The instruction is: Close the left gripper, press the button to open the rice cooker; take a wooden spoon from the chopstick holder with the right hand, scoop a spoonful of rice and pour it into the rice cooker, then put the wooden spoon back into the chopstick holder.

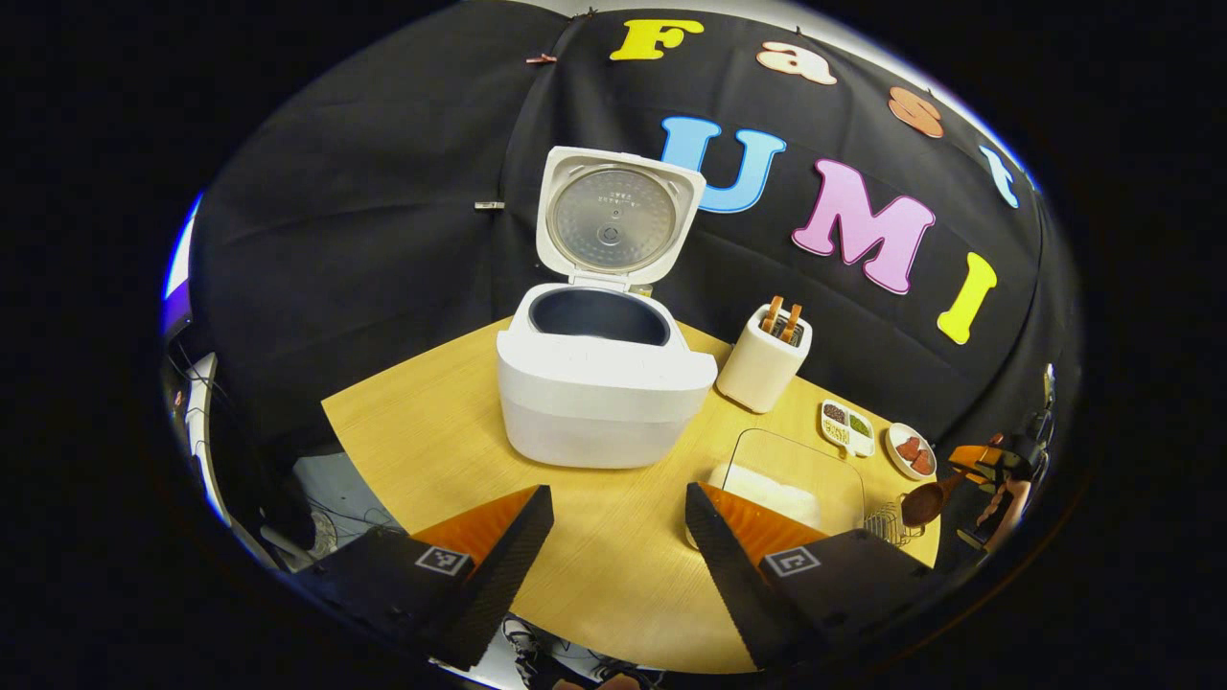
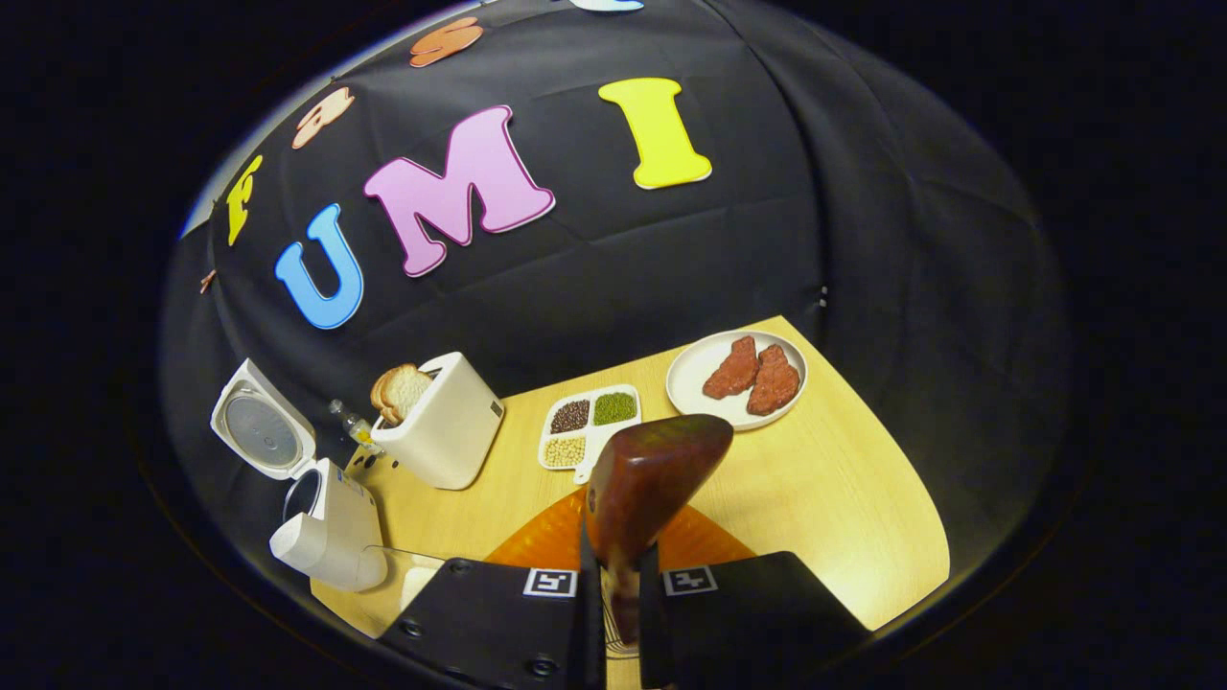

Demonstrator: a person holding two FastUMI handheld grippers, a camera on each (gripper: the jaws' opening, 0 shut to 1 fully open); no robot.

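Cooker (image 1: 599, 383), white smooth plastic, stands lid-up on my pale wood-grain table (image 1: 431, 431), dark cloth wall behind. White holder (image 1: 764, 359) sits just right of it. Glass rice dish (image 1: 791, 479) lies nearer. My left claw (image 1: 618, 537) gapes wide; my right claw (image 2: 618, 594) grips the glossy rounded wooden spoon (image 2: 652, 470).

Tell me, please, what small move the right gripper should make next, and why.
Probably lower the wooden spoon toward the clear rice container. The right gripper grips the spoon's handle, its bowl looks empty, and the rice cooker stands with its lid up, so scooping seems the step left.
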